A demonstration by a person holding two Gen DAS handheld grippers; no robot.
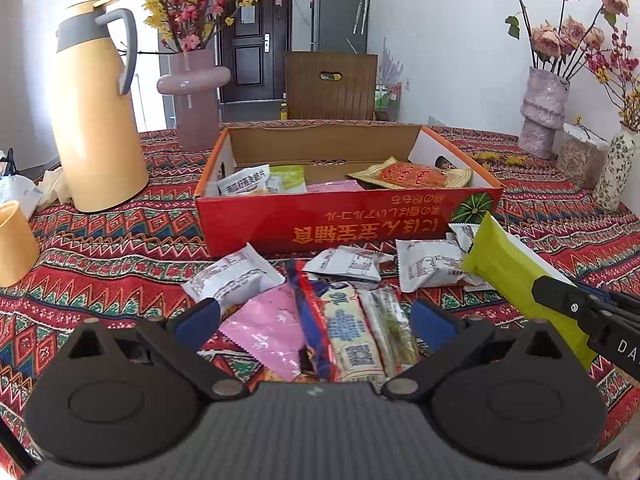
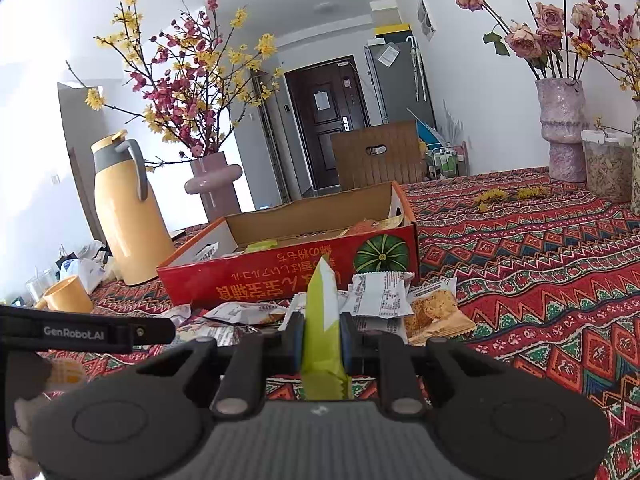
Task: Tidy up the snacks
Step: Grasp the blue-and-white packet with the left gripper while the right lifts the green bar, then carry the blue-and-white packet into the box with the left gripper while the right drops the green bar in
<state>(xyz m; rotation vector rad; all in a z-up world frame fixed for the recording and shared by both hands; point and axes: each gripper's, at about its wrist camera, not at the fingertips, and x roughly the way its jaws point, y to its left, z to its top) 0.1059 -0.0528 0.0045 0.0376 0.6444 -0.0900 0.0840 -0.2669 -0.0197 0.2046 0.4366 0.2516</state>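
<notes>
- Snacks are seen in two places on a patterned tablecloth (image 1: 120, 248): a loose pile in front of a red cardboard box (image 1: 348, 220), and a few packets already lying inside that box.
- One green snack packet (image 2: 322, 320) is clamped between the closed pads of the right gripper (image 2: 322, 344). It is held on edge, its long axis running away from the camera toward the box, its far end tipped upward.
- In the left wrist view the same green packet (image 1: 508, 276) is seen at the right, lifted above the pile and slanting up to the left, just short of the box's near right corner.
- The left gripper (image 1: 316, 320) is wide open and holds nothing; its two blue pads (image 1: 200, 320) are spread over the pile.
- Between those pads, three long packets are counted side by side: one pink packet (image 1: 268, 332), one red and blue packet (image 1: 344, 328), one pale packet (image 1: 390, 324). Their long axes point toward the box.
- At least three white packets (image 1: 236, 276) lie nearer the box.
- Inside the box about four packets show, including one orange packet (image 1: 412, 174).
- One yellow jug (image 1: 96, 120), one yellow cup (image 1: 14, 244) and several flower vases (image 1: 544, 112) stand around the table's edge.
</notes>
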